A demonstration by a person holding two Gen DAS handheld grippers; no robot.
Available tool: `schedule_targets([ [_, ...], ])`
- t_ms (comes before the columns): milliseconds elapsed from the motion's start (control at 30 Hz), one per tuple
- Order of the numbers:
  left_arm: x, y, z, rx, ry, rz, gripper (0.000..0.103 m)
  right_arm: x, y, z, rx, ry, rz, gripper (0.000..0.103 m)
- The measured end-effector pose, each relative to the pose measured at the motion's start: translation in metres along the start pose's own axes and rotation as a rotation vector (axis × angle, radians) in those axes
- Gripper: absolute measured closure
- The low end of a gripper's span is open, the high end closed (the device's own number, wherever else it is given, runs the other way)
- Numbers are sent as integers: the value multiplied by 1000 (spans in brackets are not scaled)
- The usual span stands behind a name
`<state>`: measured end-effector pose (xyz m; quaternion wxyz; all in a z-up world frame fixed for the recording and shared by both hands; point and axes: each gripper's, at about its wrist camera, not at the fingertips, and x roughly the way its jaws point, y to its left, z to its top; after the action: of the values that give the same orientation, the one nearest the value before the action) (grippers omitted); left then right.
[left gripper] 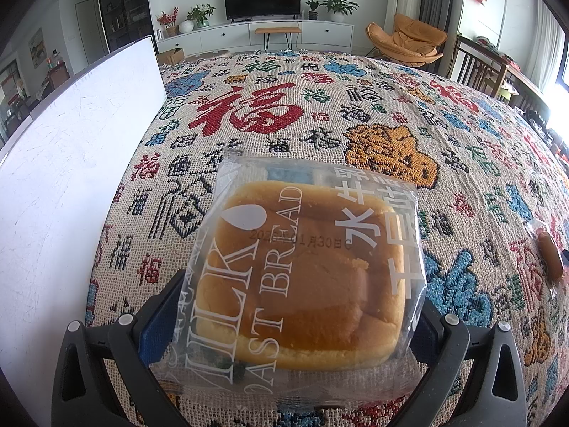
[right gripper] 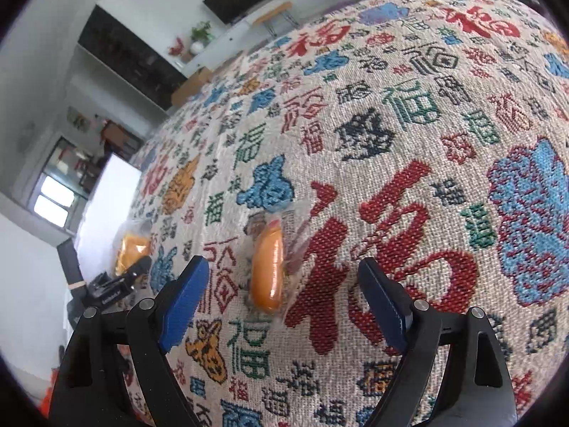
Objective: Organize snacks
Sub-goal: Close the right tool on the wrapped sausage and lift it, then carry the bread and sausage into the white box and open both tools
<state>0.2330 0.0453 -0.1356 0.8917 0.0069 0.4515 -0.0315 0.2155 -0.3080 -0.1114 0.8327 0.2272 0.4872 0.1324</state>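
A clear packet of milk toast bread [left gripper: 306, 277] lies between the blue pads of my left gripper [left gripper: 291, 320], which press on both of its sides, just over the patterned tablecloth [left gripper: 320, 117]. A small orange sausage in clear wrap [right gripper: 268, 270] lies on the cloth between the spread fingers of my right gripper [right gripper: 282, 263], and neither pad touches it. The same sausage [left gripper: 549, 261] shows at the right edge of the left wrist view. In the right wrist view the left gripper [right gripper: 121, 284] and the bread [right gripper: 131, 249] appear at the far left.
A white flat panel [left gripper: 71, 178] stands along the table's left side. The woven cloth covers the whole table. Beyond the far edge are a TV cabinet [left gripper: 256, 32], an orange chair [left gripper: 409, 41] and wooden chairs [left gripper: 480, 71].
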Motion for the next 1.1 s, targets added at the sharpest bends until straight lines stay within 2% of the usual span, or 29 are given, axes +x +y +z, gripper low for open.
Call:
schedule_targets([
  [67,1,-1,2,7,19,-2,0,7,15,4,-63,64,-62,15],
  [200,3,-1,12,16,113,-28,2,34,52,5,-219,162,-192,17],
  [267,-7,-2,11,11,98,-66,24,44,68,3,-314,178,-300,48],
  [300,-12,-2,11,12,96,-83,26,46,72,3,-352,179,-335,56],
  [333,-16,-2,8,9,96,-113,28,45,72,4,-350,188,-330,62],
  [400,-28,-1,4,-1,71,-160,29,37,67,7,-307,198,-280,79],
  [600,-63,0,-11,-82,28,-271,29,3,63,8,-225,178,-173,82],
  [767,-107,11,-7,-141,-21,-342,29,-22,96,14,-252,137,-107,82],
  [867,-150,32,1,-183,-80,-374,29,-35,135,20,-280,98,-27,82],
  [933,-184,53,4,-200,-139,-364,29,-38,174,23,-313,75,32,82],
  [1000,-210,81,5,-219,-186,-325,29,-41,222,26,-363,57,107,81],
  [1100,-235,132,2,-258,-209,-207,28,-33,299,21,-431,68,219,81],
])
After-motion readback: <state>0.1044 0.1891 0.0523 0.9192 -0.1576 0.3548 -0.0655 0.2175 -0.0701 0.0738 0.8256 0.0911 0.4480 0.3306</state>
